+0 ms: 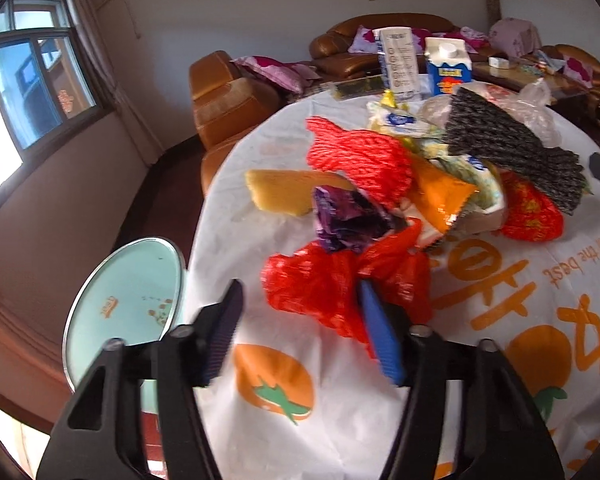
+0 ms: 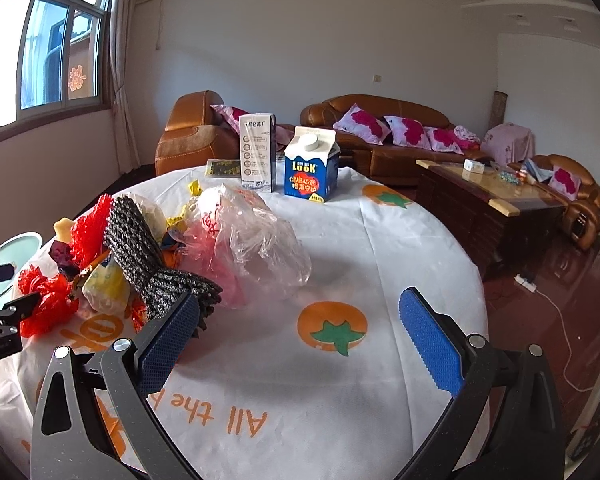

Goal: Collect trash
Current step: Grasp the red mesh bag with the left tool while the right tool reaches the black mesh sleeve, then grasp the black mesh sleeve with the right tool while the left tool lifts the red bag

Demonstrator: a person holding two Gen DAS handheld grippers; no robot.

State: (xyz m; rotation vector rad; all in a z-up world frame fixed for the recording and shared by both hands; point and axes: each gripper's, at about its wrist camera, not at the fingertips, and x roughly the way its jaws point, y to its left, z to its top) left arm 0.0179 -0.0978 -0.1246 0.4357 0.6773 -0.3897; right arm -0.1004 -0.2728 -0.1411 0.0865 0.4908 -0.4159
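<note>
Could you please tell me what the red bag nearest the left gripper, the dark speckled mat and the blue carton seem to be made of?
The red bag looks like thin glossy plastic film: crinkled, translucent. The dark speckled mat seems a coarse woven or looped fibre, matte and ribbed, though it could be rubbery mesh. The blue carton appears to be coated paperboard with a white plastic cap, gable-folded and printed.

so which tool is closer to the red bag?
Left. The left tool is at the red bag, one pad against its crumpled edge. The right tool is open over bare tablecloth, across the trash pile from it.
</note>
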